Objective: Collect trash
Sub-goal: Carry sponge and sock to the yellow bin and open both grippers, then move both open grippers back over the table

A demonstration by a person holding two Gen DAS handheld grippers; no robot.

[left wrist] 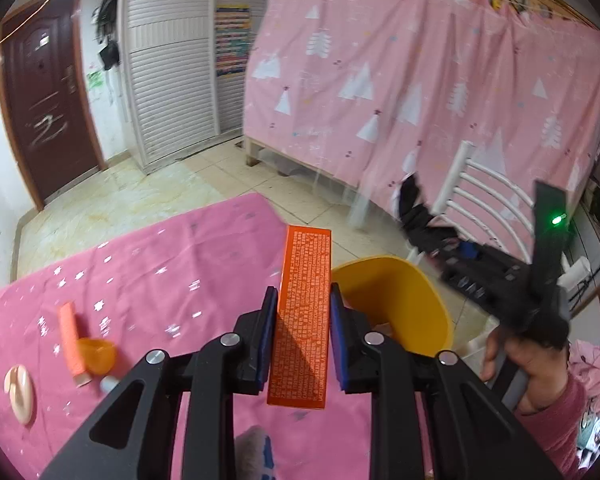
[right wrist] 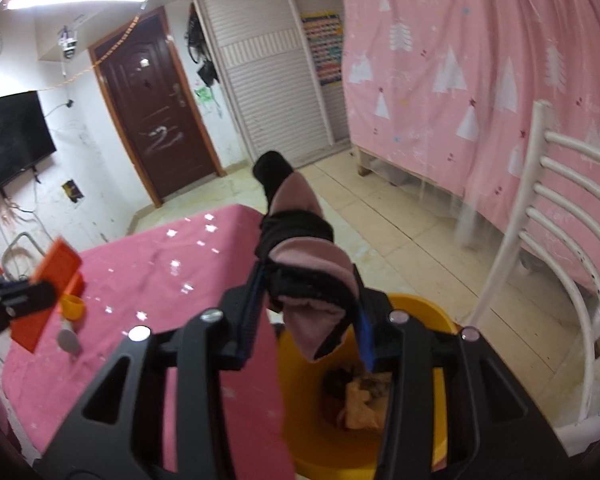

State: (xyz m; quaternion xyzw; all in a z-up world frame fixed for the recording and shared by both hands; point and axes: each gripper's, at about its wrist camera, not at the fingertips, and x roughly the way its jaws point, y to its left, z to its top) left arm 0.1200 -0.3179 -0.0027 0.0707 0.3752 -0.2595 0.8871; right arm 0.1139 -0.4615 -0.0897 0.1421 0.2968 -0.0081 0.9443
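From the left wrist camera, the left gripper (left wrist: 303, 332) is clamped on an orange box (left wrist: 302, 312), a long flat carton printed with white text. The box stands lengthwise between the blue pads, its far end jutting well past the fingertips and its near end reaching back toward the gripper body. It hangs above the edge of the pink tablecloth (left wrist: 148, 280). Just right of the fingers sits the yellow bin (left wrist: 404, 300), beside the table. Further left on the cloth lie an orange tube (left wrist: 72, 344) and a small orange cup (left wrist: 97, 354), touching each other. At far right a hand (left wrist: 536, 368) holds the other tool, blurred.

From the right wrist camera, the right gripper (right wrist: 308, 320) is closed on a pink and black sock (right wrist: 300, 256), bunched between the pads. One end sticks up and forward beyond the fingertips; the other droops down over the yellow bin (right wrist: 436, 308), directly below the claw. Crumpled trash (right wrist: 360, 400) lies in the bin's bottom. At left, the orange box (right wrist: 48, 292) shows in the left gripper above the pink tablecloth (right wrist: 160, 264). A white chair (right wrist: 548, 216) stands right of the bin.
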